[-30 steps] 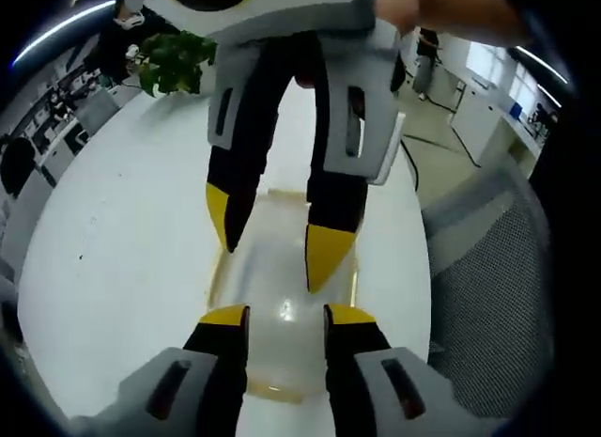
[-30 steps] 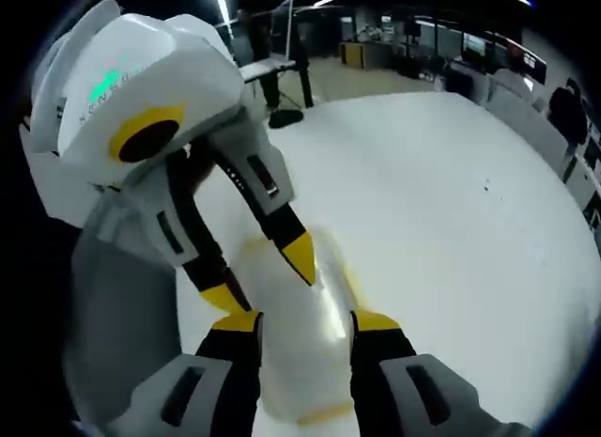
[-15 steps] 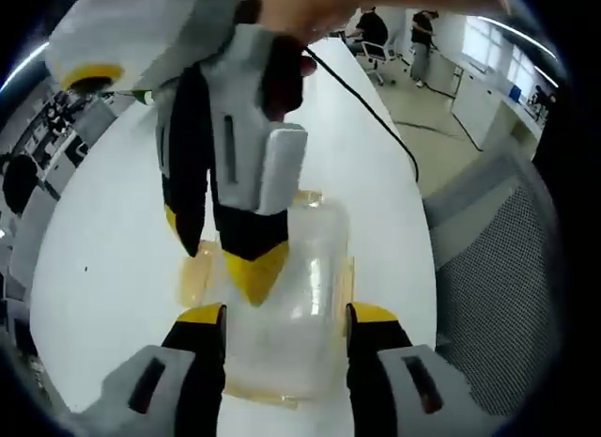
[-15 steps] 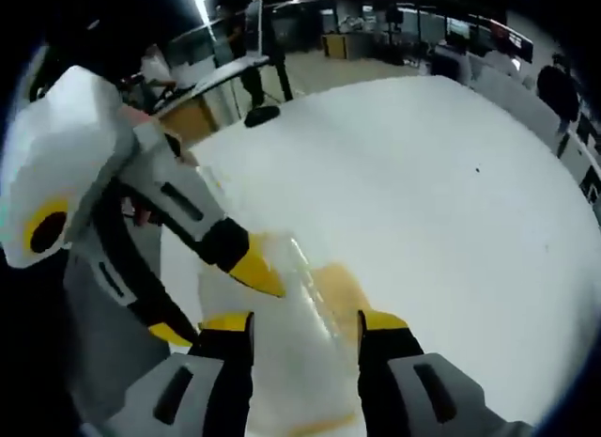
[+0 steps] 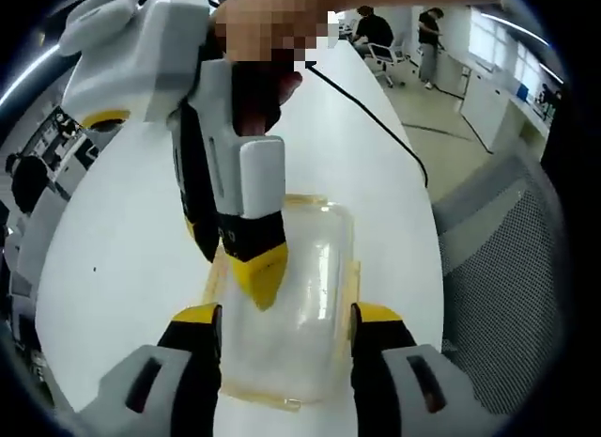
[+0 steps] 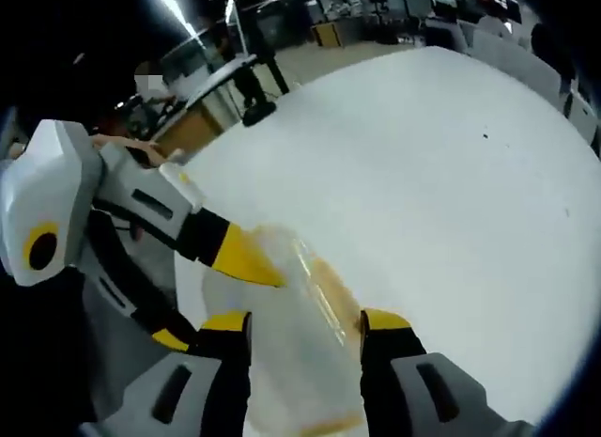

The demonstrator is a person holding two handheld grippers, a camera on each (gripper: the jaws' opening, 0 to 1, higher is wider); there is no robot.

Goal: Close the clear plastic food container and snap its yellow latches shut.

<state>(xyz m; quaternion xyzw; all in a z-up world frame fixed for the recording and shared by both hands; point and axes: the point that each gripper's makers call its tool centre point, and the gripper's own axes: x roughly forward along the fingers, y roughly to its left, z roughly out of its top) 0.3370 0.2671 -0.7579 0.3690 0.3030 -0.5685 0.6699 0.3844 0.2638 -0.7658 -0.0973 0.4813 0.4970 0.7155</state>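
a broad white table (image 5: 122, 258) spreads under both grippers, with a grey mesh chair (image 5: 507, 268) pulled up just beside its edge in the left gripper view. on the table lies the clear plastic food container (image 5: 291, 296), its lid down over the body and yellow latches (image 5: 355, 273) along its rim; whether any latch is snapped down is too blurred to tell. in the left gripper view the left gripper (image 5: 286, 317) has its jaws spread wide, one yellow tip on each side of the container's near end, gripping nothing. the right gripper (image 5: 246, 260) comes in from above, one yellow tip resting on the lid. in the right gripper view the right gripper (image 6: 305, 322) likewise stands released, its jaws straddling the container (image 6: 291, 334), while the left gripper (image 6: 211, 291) reaches in from the left, a yellow tip against the container's far corner.
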